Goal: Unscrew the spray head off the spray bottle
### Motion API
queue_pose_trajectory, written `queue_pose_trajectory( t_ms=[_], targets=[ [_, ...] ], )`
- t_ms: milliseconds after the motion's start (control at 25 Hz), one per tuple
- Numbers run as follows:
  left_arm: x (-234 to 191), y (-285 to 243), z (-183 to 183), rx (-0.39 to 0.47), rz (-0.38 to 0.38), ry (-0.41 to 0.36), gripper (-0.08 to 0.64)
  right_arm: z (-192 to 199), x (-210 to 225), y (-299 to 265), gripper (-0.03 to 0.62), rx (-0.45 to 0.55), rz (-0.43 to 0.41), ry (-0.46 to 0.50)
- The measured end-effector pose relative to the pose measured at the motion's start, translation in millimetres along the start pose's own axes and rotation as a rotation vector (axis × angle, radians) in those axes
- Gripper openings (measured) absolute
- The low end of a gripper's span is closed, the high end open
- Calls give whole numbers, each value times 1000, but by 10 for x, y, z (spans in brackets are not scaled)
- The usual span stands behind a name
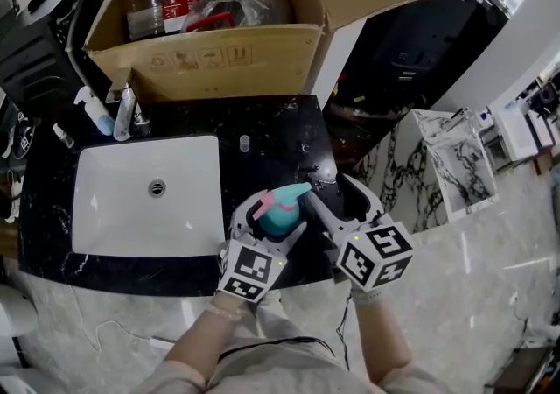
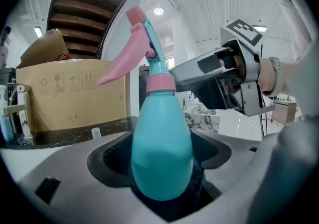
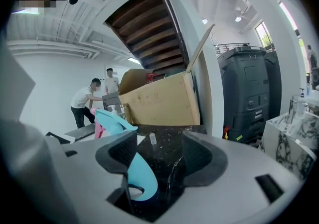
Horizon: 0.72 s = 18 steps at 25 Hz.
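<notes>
Spray bottle [image 2: 162, 158] clamped in left tool [image 1: 271, 219]; right tool [image 1: 337, 195] wide at spray head [image 1: 284, 200]; cardboard box [image 1: 219, 55] behind

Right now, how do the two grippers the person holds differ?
The left gripper is clamped on the teal spray bottle; the right gripper has its jaws apart, gripping nothing. The left holds the bottle upright; the right sits just beside it. Both carry a marked cube.

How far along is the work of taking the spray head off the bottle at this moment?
Done: the left gripper holds the spray bottle by its body. In hand: the right gripper is beside it, jaws apart, gripping nothing. Left: the spray head sits on the neck, so gripping and unscrewing it remain.
</notes>
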<state>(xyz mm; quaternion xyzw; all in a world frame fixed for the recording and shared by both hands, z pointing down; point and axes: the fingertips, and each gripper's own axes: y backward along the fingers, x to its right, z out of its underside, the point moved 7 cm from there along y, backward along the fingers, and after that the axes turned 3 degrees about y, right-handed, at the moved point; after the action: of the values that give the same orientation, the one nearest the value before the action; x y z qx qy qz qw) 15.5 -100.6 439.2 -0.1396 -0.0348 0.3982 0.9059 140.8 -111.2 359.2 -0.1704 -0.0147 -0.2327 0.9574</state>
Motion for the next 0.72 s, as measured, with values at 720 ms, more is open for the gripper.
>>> queue_pose_trajectory(
  t_ms=[720],
  targets=[
    [2, 7, 4, 7, -5, 7, 367, -45, -251, 215, 312, 113, -161, -56]
  ],
)
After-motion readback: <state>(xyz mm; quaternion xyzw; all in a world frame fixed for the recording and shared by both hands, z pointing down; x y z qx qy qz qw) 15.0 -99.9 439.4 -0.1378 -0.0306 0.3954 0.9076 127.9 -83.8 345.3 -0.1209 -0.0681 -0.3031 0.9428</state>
